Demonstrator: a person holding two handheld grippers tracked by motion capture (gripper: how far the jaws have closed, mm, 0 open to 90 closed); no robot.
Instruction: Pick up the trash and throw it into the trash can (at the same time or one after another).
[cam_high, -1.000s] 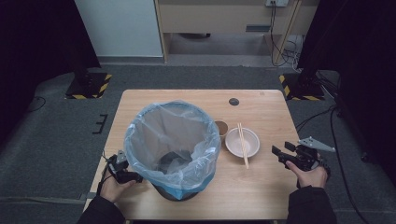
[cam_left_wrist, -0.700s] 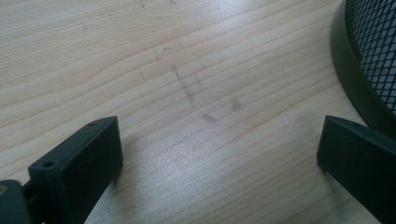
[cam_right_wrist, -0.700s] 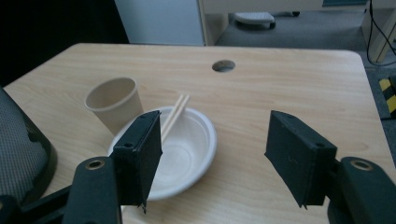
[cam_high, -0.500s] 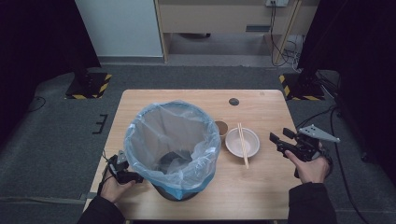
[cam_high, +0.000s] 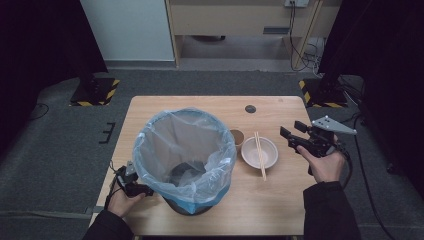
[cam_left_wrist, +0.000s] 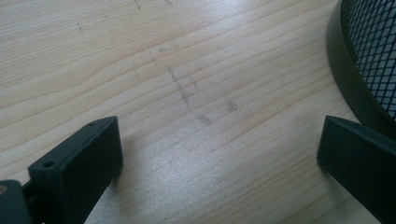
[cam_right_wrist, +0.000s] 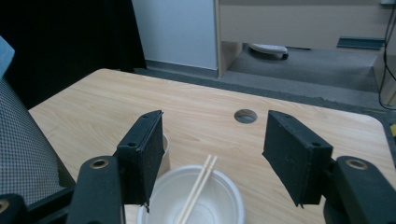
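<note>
A black mesh bin (cam_high: 185, 200) lined with a pale blue bag (cam_high: 200, 125) stands at the front left of the wooden table (cam_high: 200, 107). To its right sits a white bowl (cam_high: 272, 152) with a pair of chopsticks (cam_high: 260, 155) laid across it, and a small brown cup (cam_high: 237, 136) behind it. My right gripper (cam_high: 292, 128) hangs open above the table, right of the bowl, and points left toward it. Its jaws have just been closing a little, with nothing between them. In the right gripper view the bowl (cam_right_wrist: 224, 200) and chopsticks (cam_right_wrist: 198, 193) lie below the open gripper (cam_right_wrist: 215, 126). My left gripper (cam_high: 135, 189) rests open on the table by the bin's base (cam_left_wrist: 355, 84).
A round cable hole (cam_high: 250, 108) sits near the table's far edge. Beyond the table is grey floor with a wooden cabinet (cam_high: 240, 20) and cables. Bare wood lies between the left gripper's jaws (cam_left_wrist: 219, 140).
My right hand has risen and moved slightly back from the table's front right, gripper still open. The left hand, the bin, the bowl and the chopsticks have not moved.
</note>
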